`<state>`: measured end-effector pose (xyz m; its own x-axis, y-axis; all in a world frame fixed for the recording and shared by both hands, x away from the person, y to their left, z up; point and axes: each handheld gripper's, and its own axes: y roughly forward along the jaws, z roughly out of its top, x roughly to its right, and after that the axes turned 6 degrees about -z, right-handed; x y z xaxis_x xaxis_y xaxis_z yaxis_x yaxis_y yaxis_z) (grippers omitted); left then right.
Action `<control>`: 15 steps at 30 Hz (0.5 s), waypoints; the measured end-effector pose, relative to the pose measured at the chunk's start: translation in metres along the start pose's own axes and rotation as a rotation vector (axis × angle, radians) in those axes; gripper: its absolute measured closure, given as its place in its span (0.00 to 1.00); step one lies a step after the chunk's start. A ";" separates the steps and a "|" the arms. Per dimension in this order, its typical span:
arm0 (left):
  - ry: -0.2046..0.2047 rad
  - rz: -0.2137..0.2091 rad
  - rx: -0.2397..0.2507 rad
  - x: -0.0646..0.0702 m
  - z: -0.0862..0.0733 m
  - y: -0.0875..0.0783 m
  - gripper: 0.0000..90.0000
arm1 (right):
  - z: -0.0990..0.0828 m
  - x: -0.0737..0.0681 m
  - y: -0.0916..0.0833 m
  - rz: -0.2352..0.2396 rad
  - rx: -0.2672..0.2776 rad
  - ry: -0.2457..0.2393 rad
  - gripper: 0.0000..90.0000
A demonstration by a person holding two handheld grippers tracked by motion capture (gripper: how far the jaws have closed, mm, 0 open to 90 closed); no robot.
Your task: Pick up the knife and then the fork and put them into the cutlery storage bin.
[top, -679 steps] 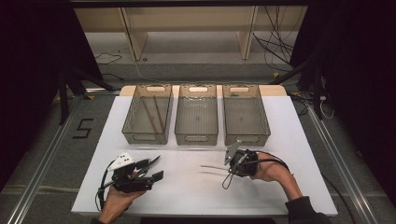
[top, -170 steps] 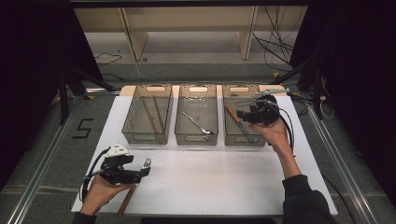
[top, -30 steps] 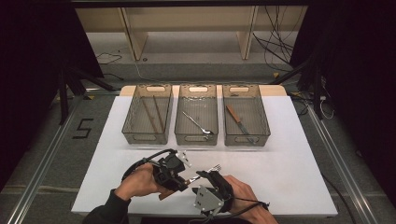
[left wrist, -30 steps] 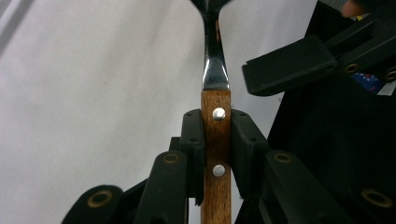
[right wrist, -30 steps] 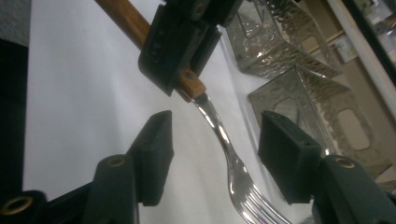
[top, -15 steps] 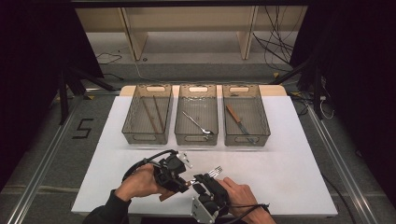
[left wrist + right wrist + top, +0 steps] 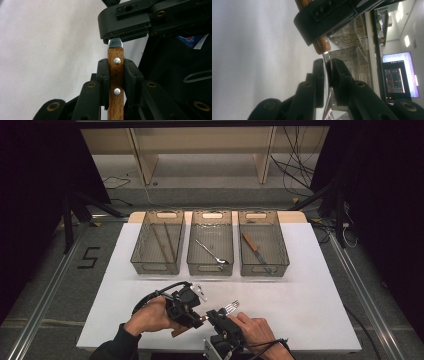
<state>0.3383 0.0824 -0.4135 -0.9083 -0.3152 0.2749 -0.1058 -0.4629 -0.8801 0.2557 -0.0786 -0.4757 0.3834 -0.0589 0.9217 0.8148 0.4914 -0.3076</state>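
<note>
The left gripper (image 7: 192,312) is seen nearly closed, its jaws clamped on the wooden handle (image 7: 115,82) of a fork (image 7: 227,309), which stands straight up between them in the left gripper view; just past those jaws, the right gripper (image 7: 216,316) is closed on the fork's metal neck (image 7: 326,72), its jaws having just been closing; the tines (image 7: 232,306) are seen beyond the right jaws, above the white table (image 7: 310,290); farther off, three clear bins are set in a row: chopsticks (image 7: 164,241) lie in the left bin (image 7: 159,241), a second fork (image 7: 212,252) in the middle bin (image 7: 211,242), a knife (image 7: 256,251) in the right bin (image 7: 262,242); the handle's lower end is cut off in the left gripper view.
</note>
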 end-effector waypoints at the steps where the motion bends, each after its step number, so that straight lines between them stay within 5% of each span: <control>1: -0.002 -0.001 0.003 0.000 0.000 0.000 0.85 | 0.000 -0.001 0.000 -0.003 -0.001 0.003 0.93; 9: -0.023 -0.005 0.048 -0.002 0.000 -0.003 0.83 | -0.001 -0.002 0.000 -0.014 -0.013 -0.031 0.98; 15: -0.037 0.001 0.099 -0.003 -0.005 -0.013 0.66 | -0.005 0.002 -0.001 -0.009 -0.033 -0.025 0.99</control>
<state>0.3405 0.0941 -0.4047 -0.8928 -0.3448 0.2900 -0.0629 -0.5419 -0.8381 0.2575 -0.0831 -0.4749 0.3651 -0.0414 0.9301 0.8322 0.4623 -0.3061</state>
